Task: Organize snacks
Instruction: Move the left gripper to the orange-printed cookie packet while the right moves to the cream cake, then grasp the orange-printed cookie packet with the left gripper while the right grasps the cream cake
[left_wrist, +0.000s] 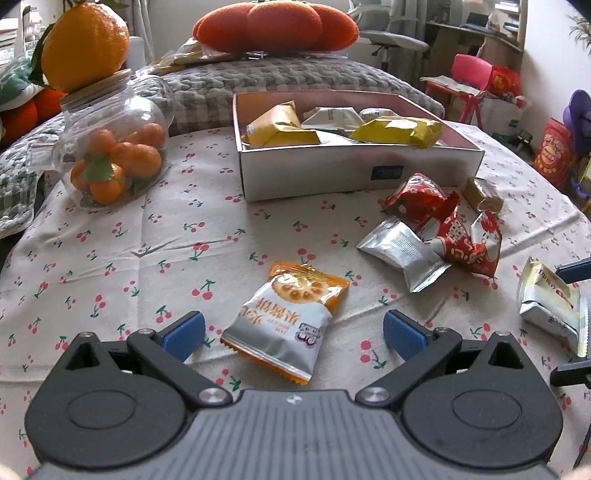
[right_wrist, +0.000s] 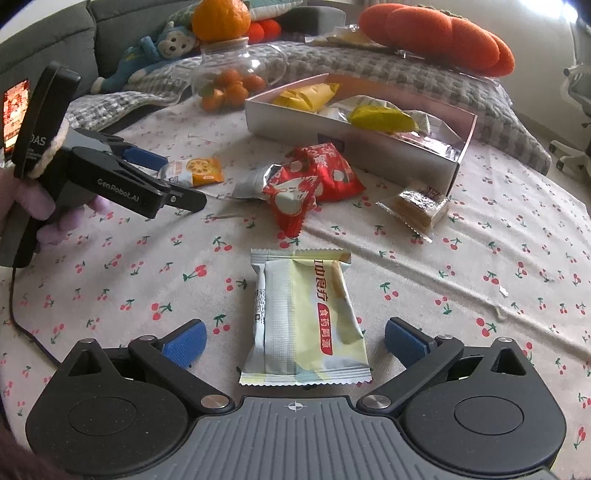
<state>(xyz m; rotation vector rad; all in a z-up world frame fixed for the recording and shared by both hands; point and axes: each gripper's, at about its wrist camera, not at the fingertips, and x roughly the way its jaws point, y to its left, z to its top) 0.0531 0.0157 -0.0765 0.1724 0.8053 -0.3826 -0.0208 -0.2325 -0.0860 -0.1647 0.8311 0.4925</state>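
Observation:
An orange-and-silver biscuit pack (left_wrist: 288, 317) lies flat on the cherry-print tablecloth, between the spread fingers of my left gripper (left_wrist: 293, 334), which is open and not touching it. The right wrist view shows this left gripper (right_wrist: 183, 181) from the side, straddling the same biscuit pack (right_wrist: 195, 171). A pale yellow pack (right_wrist: 306, 317) lies between the fingers of my open right gripper (right_wrist: 295, 341). The pink-lined box (left_wrist: 354, 173) holds several yellow and white packs. Two red packs (left_wrist: 443, 221), a silver pack (left_wrist: 402, 254) and a brown wafer (left_wrist: 482, 194) lie loose in front of it.
A glass jar of small oranges (left_wrist: 110, 147) stands left of the box, with a big orange on its lid. Behind the table lie a grey knitted blanket (left_wrist: 280, 77) and an orange cushion (left_wrist: 273, 26). A hand (right_wrist: 37, 206) holds the left gripper's handle.

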